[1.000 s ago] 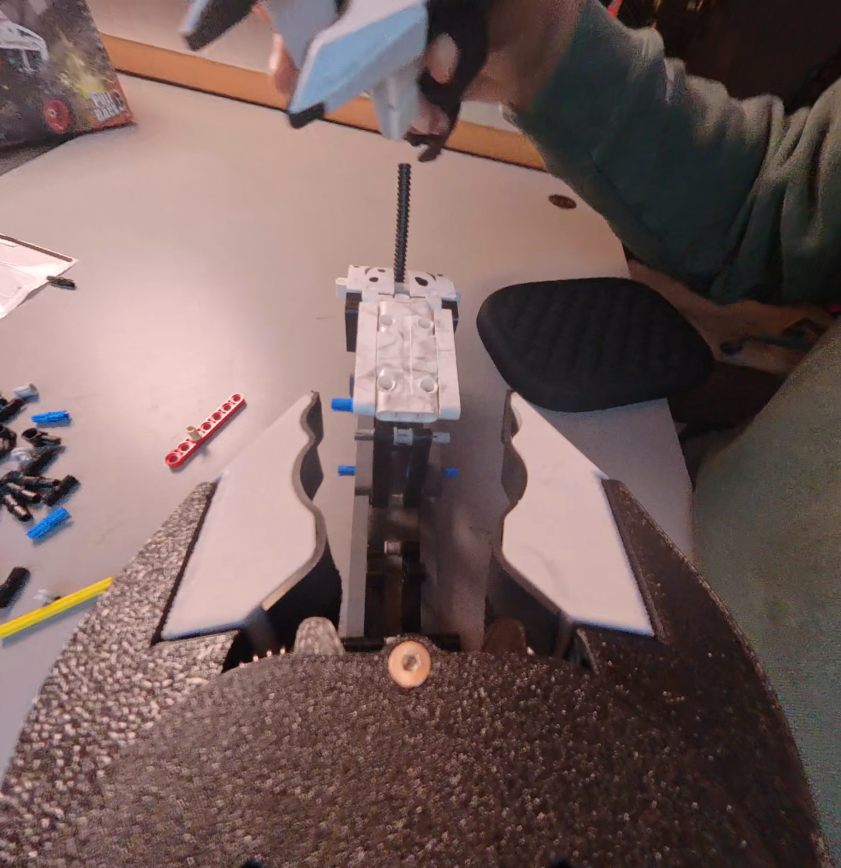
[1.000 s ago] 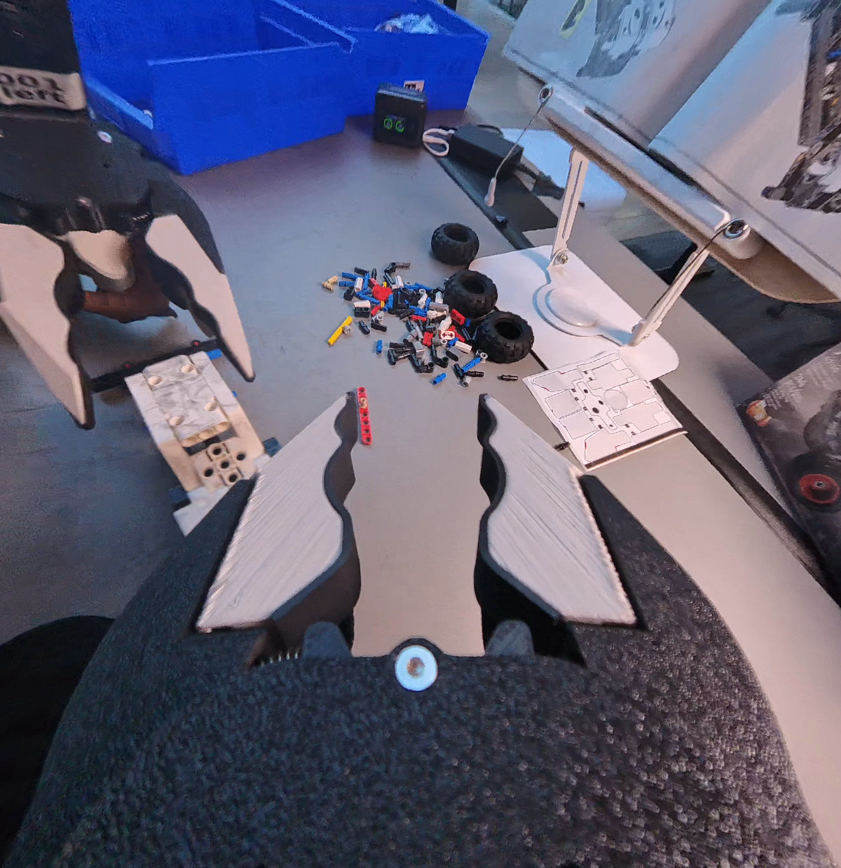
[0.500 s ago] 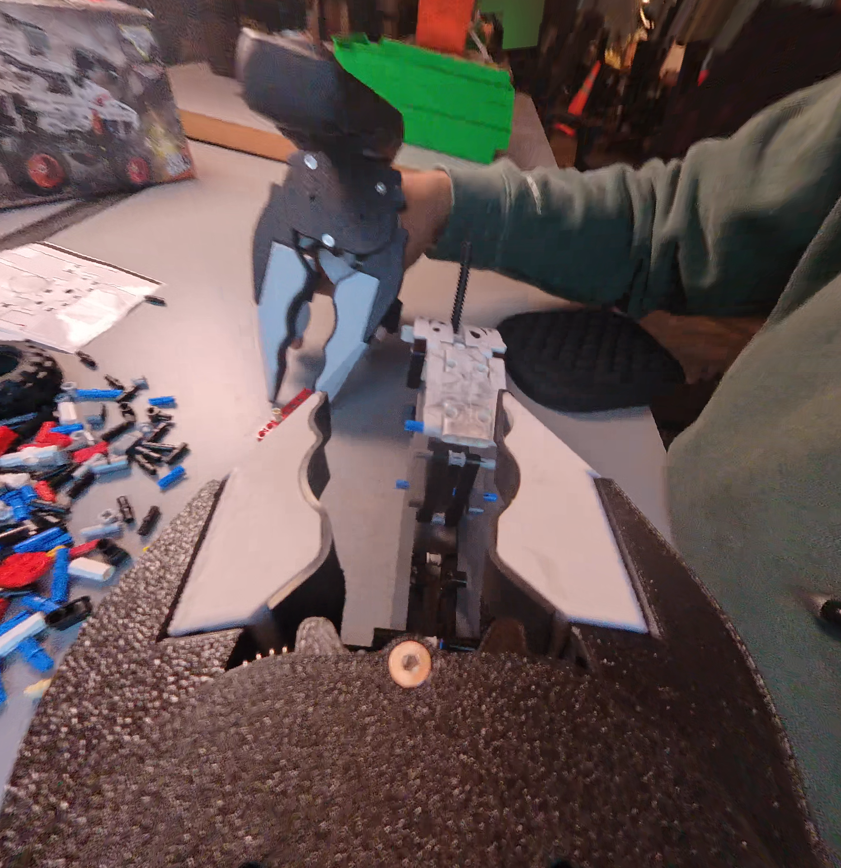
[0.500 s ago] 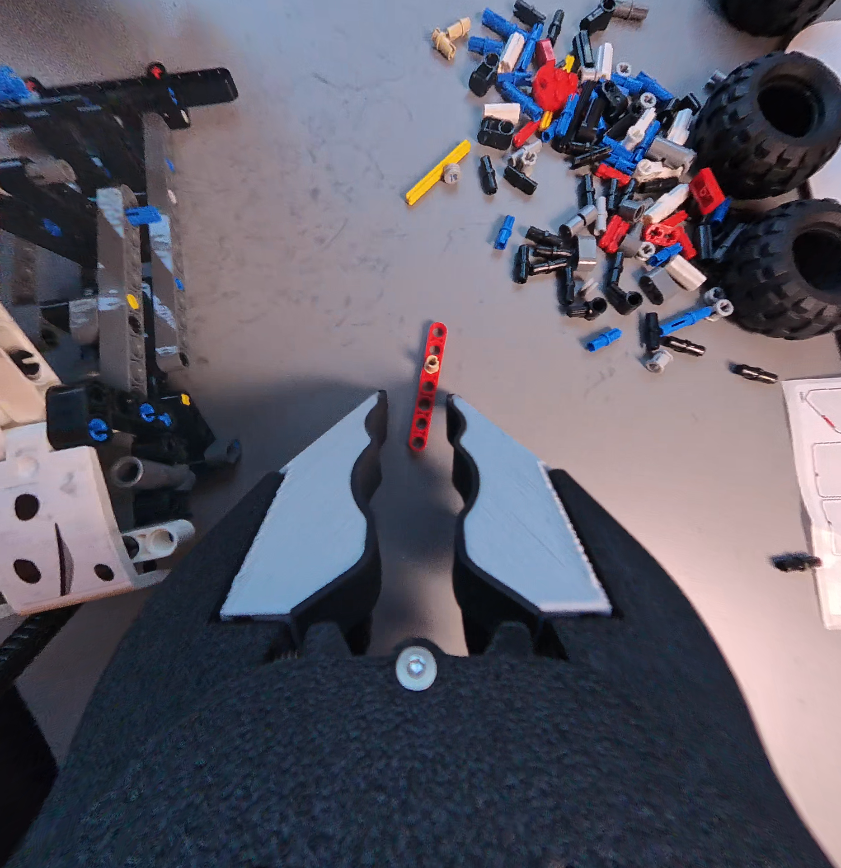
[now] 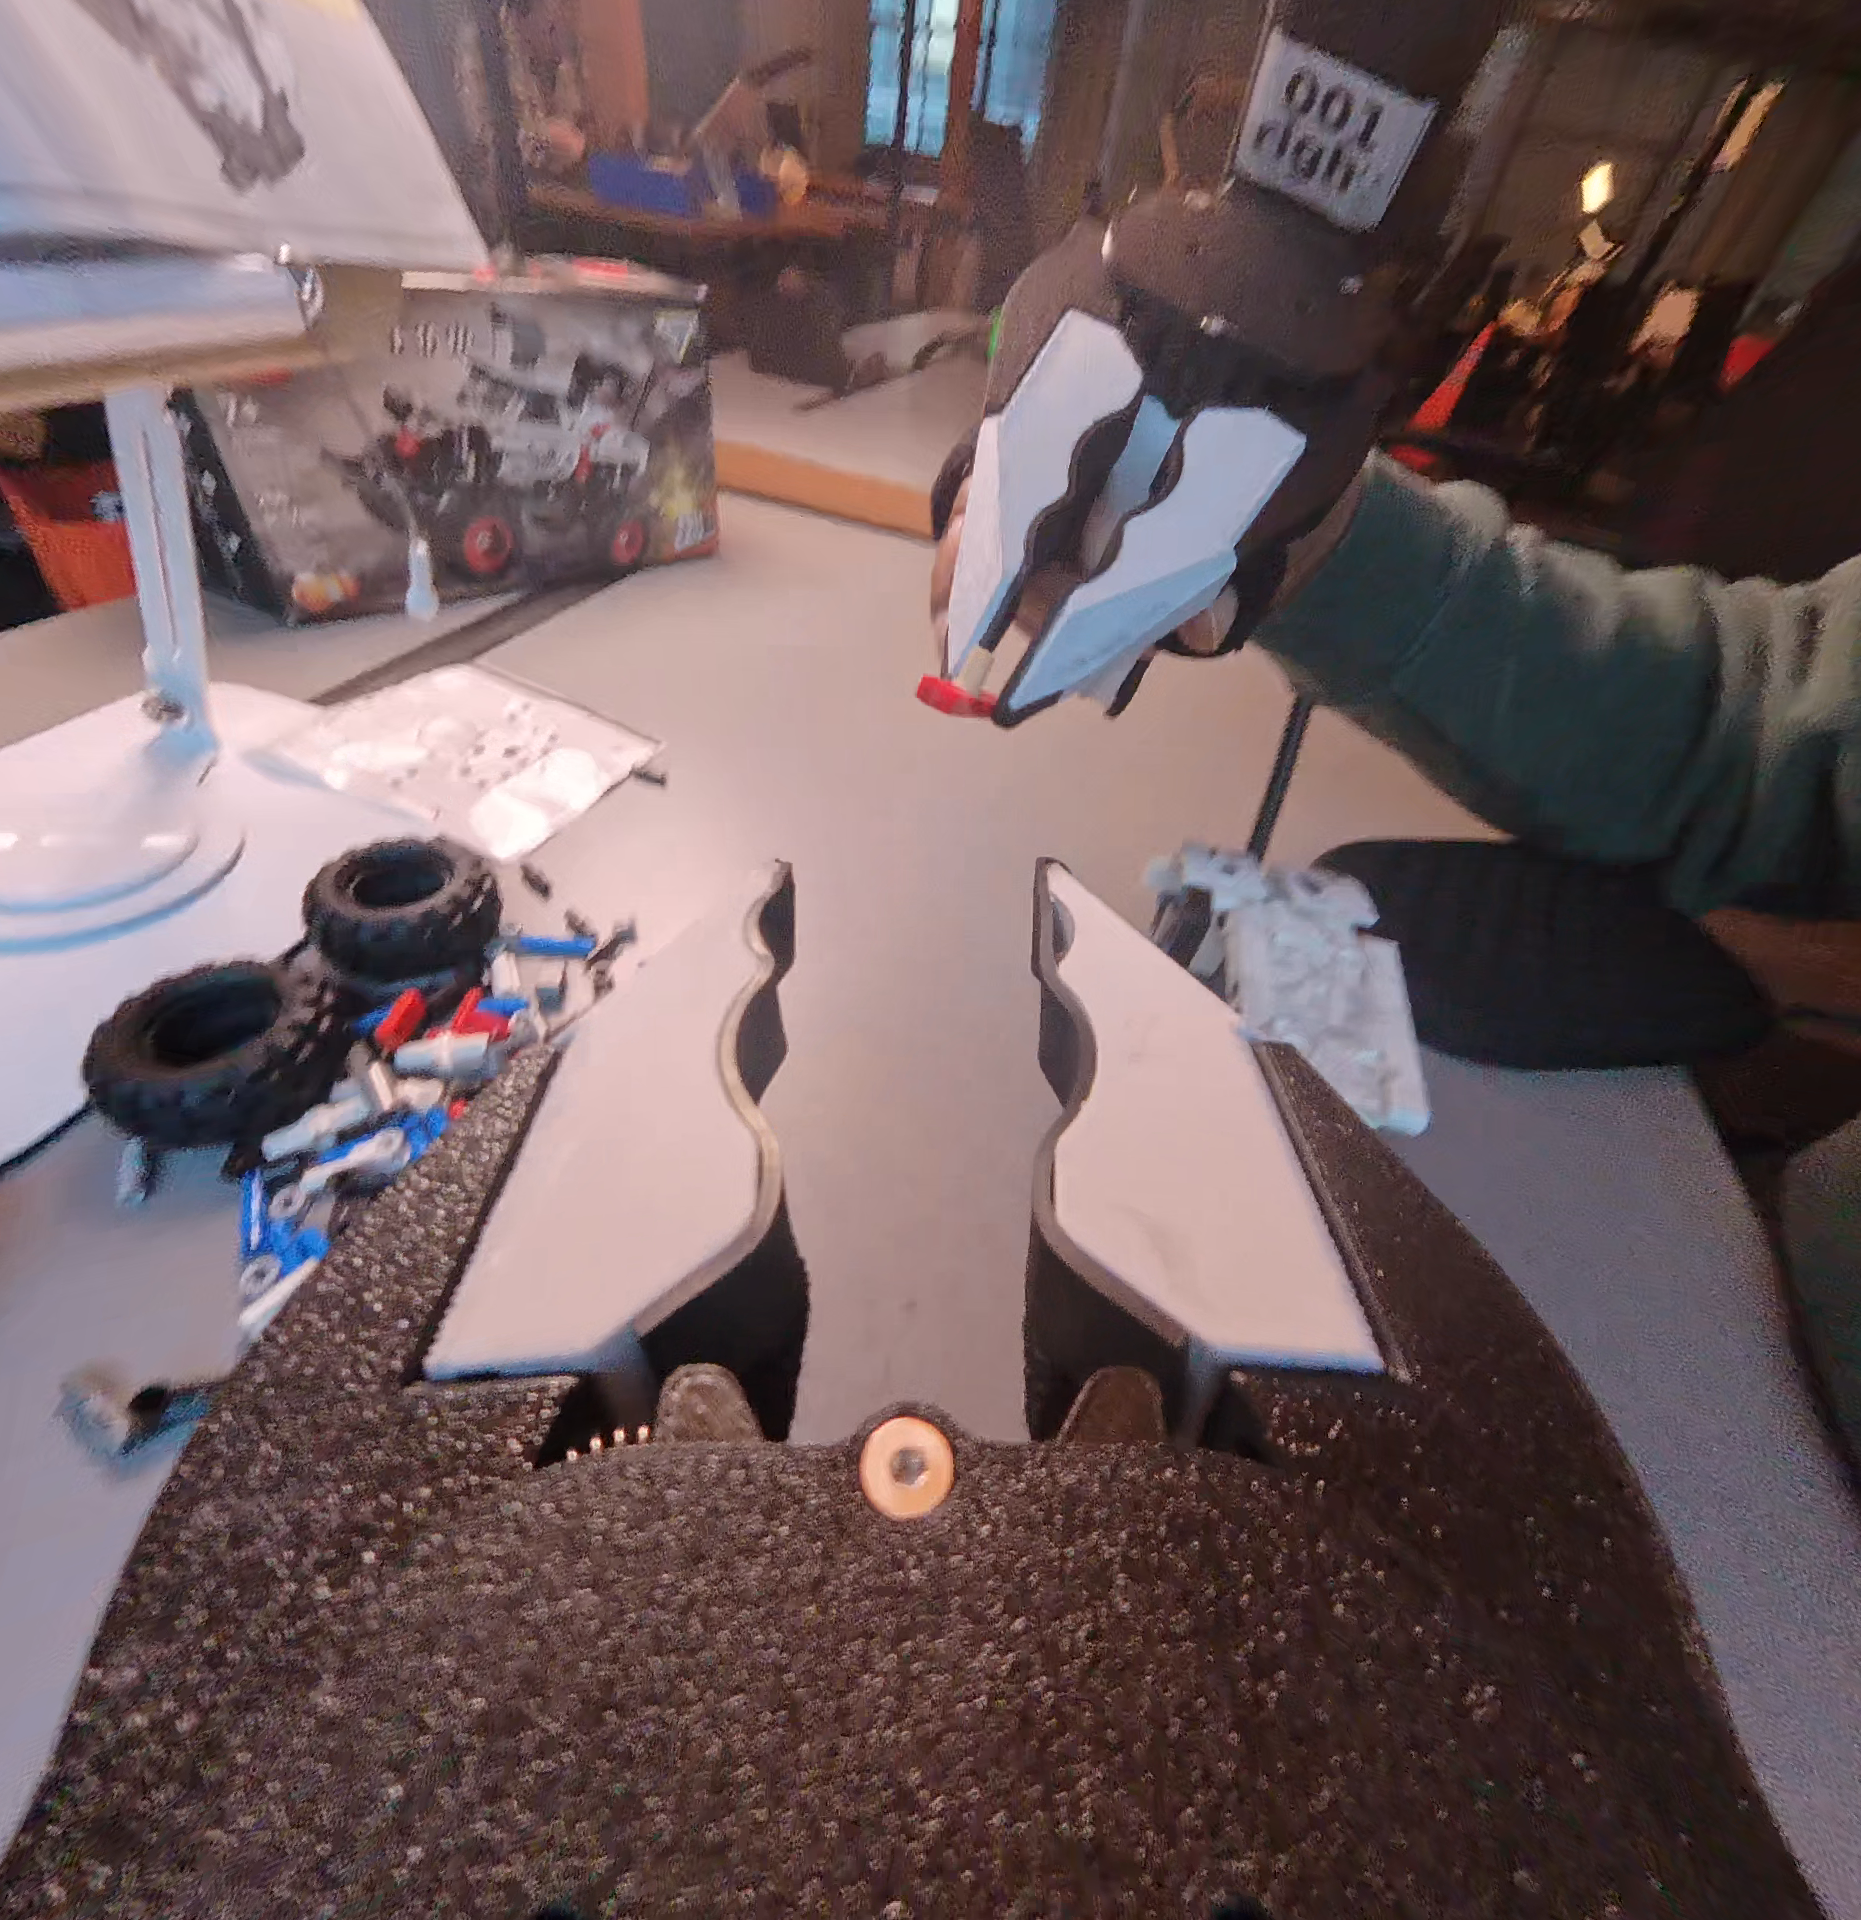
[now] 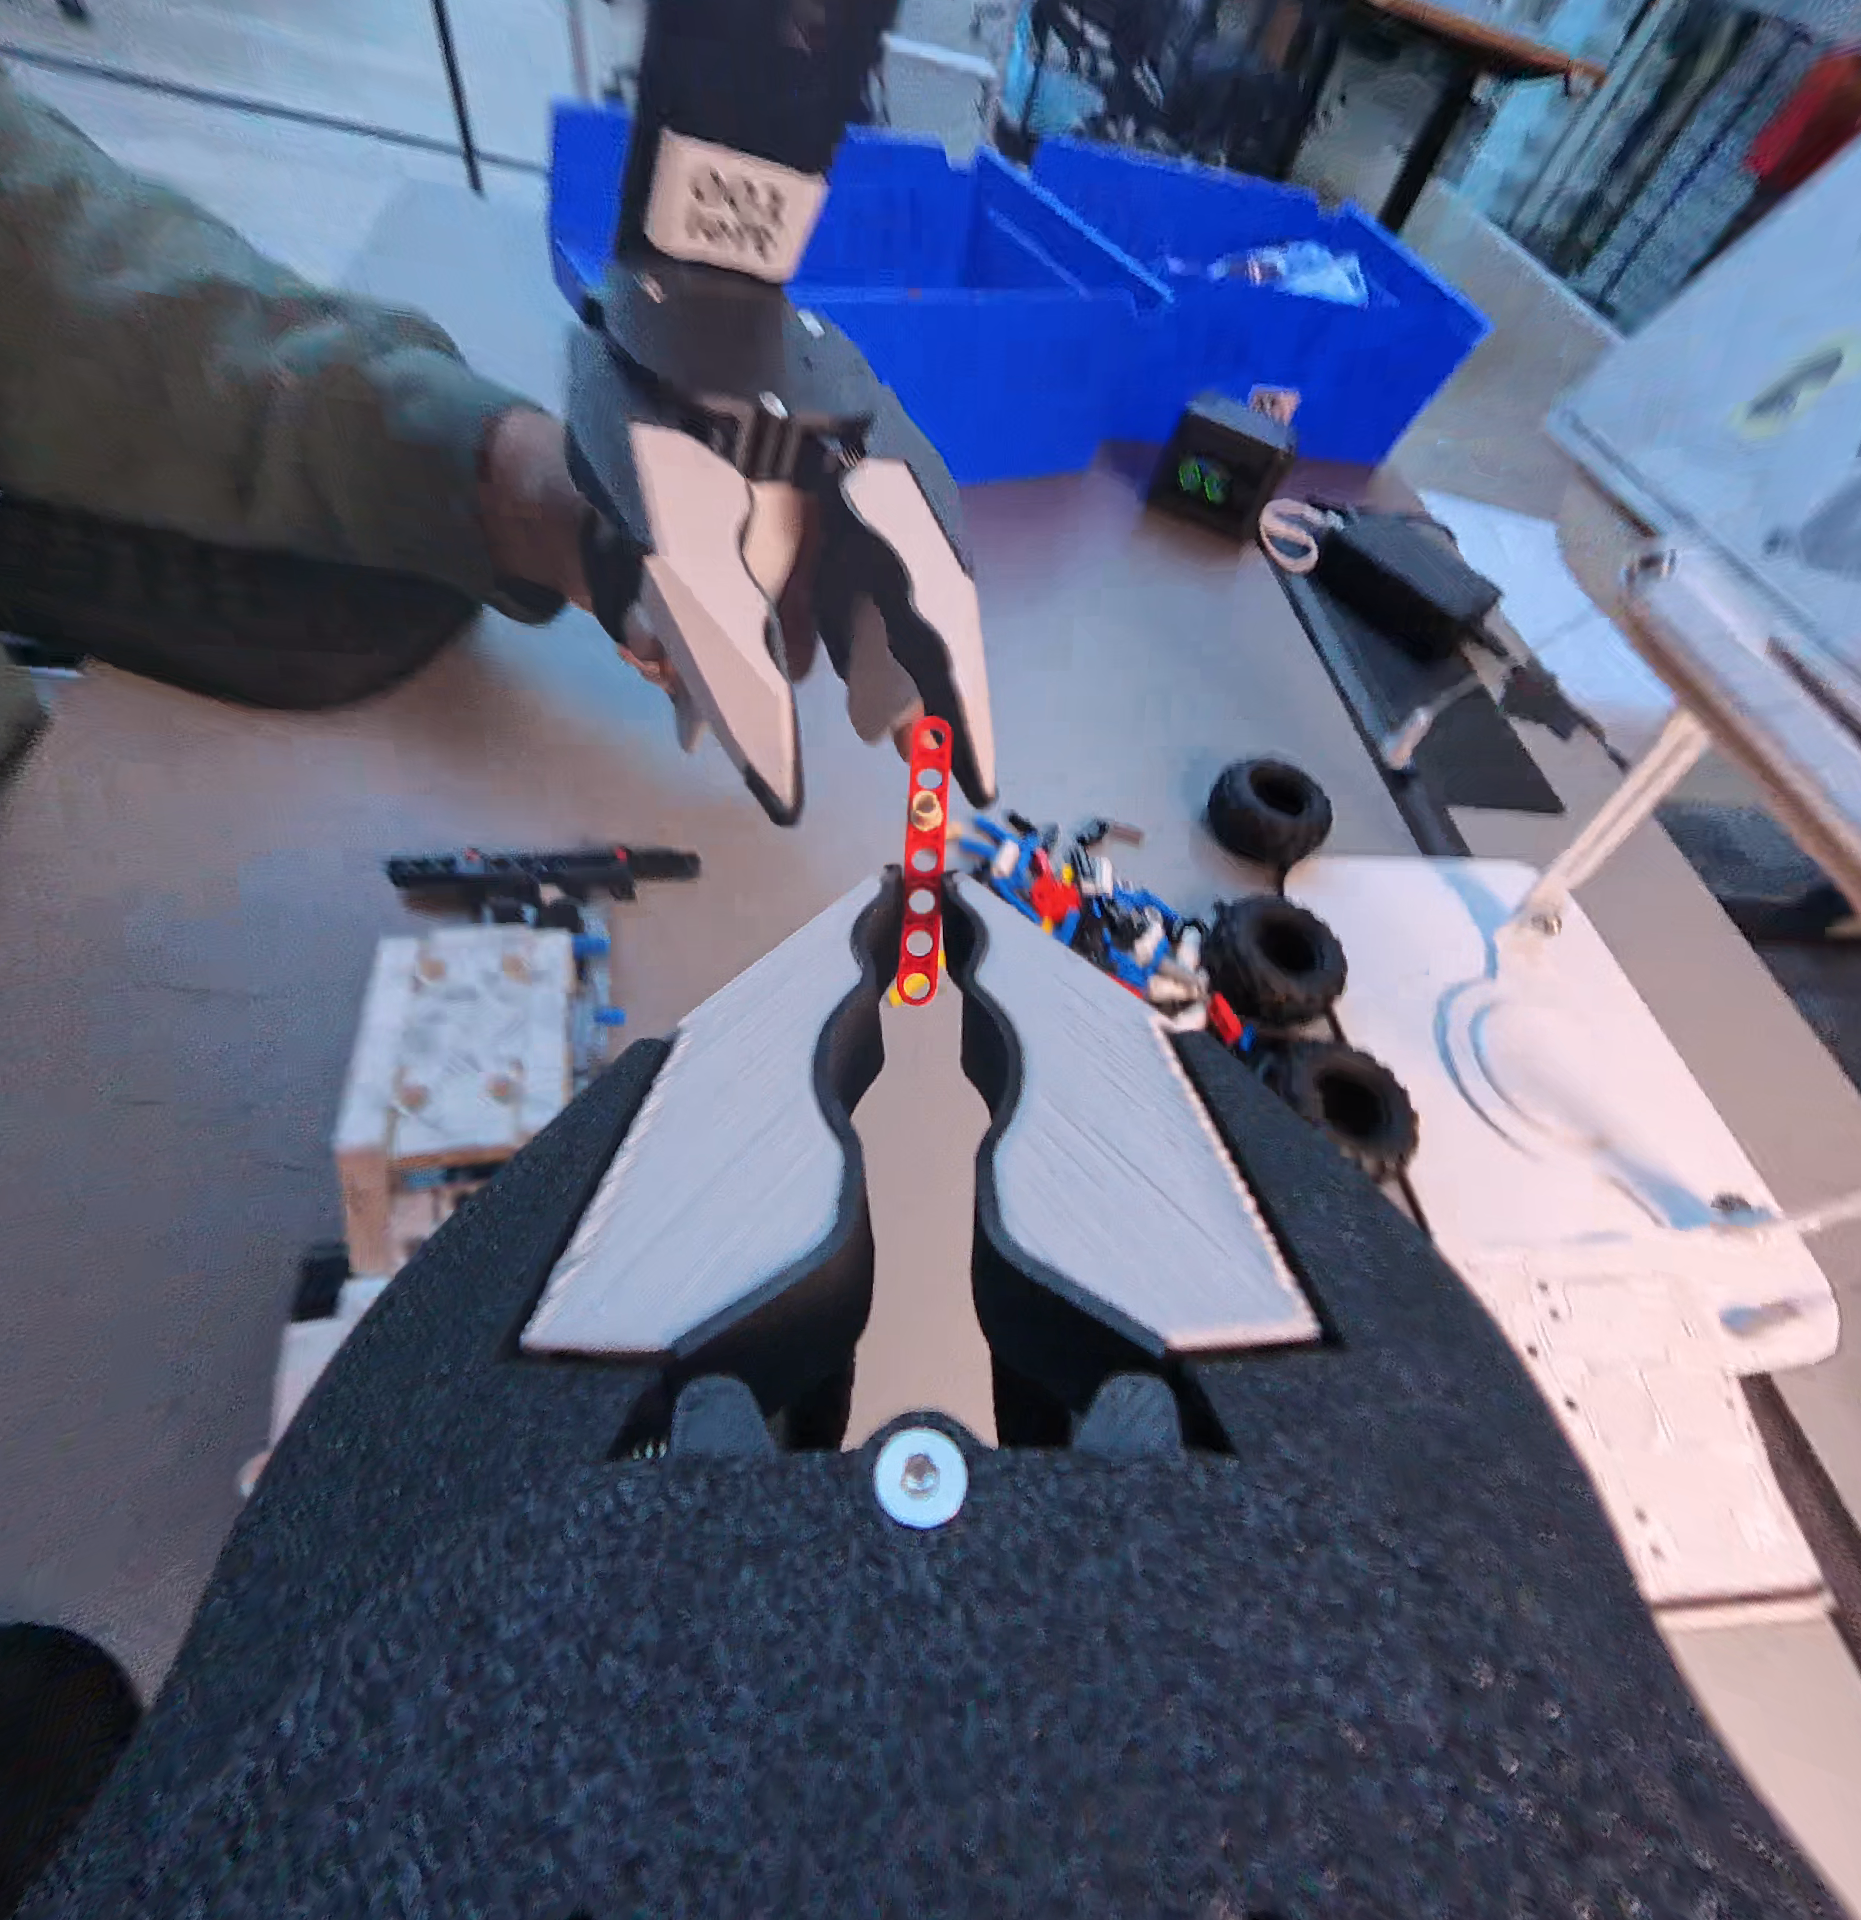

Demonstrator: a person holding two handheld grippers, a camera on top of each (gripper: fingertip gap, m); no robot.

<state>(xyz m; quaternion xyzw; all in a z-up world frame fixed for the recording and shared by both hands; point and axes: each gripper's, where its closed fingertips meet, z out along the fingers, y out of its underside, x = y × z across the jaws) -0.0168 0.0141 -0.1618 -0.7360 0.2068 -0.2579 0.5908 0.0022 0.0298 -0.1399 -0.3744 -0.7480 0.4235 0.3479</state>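
- Right gripper [image 6: 921,899] now lifted off the table [image 6: 230,810], clamped on the red beam [image 6: 924,862], which lay flat half a second ago.
- Left gripper [image 5: 910,883] wide apart, empty, swung off the white-and-black model [image 6: 458,1039].
- Loose parts pile [image 6: 1092,904] and tyres [image 6: 1274,961] just right.

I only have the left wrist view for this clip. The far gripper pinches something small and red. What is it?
Observer: The right wrist view shows a long red beam with a row of holes. The right gripper clamps its lower end.
Operator: Where is the left gripper?
Observer: The left gripper hangs open beside the beam's top end. I cannot tell if they touch.
Operator: Anything behind it?
Observer: Blue bins stand farther back.
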